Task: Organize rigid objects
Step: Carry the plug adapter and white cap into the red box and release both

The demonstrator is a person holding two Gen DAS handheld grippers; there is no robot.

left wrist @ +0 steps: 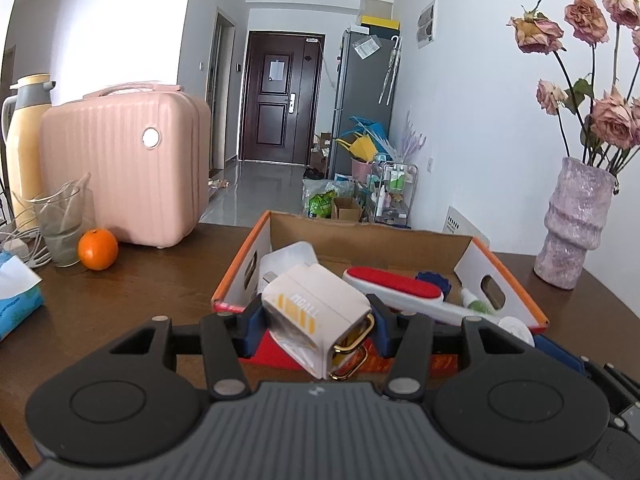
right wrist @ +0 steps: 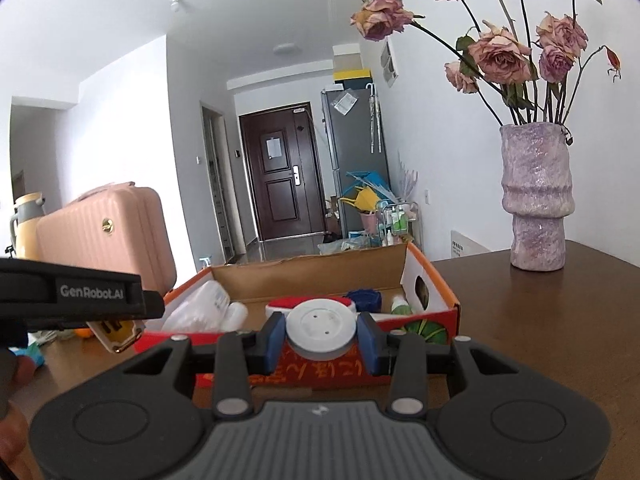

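One box point(left wrist: 504, 280) — one orange point(left wrist: 97, 255)

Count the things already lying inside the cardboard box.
5 visible: a clear plastic bottle at the left end, a red-and-white brush across the middle, a blue round piece behind it, a green-and-white bottle at the right end, a white lid. Others may lie hidden beneath.

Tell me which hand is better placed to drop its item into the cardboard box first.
Probably the right. The right gripper, holding the white round disc, hangs at the cardboard box's near wall, with open floor just beyond. The left gripper's white case faces the red-and-white brush and other items.
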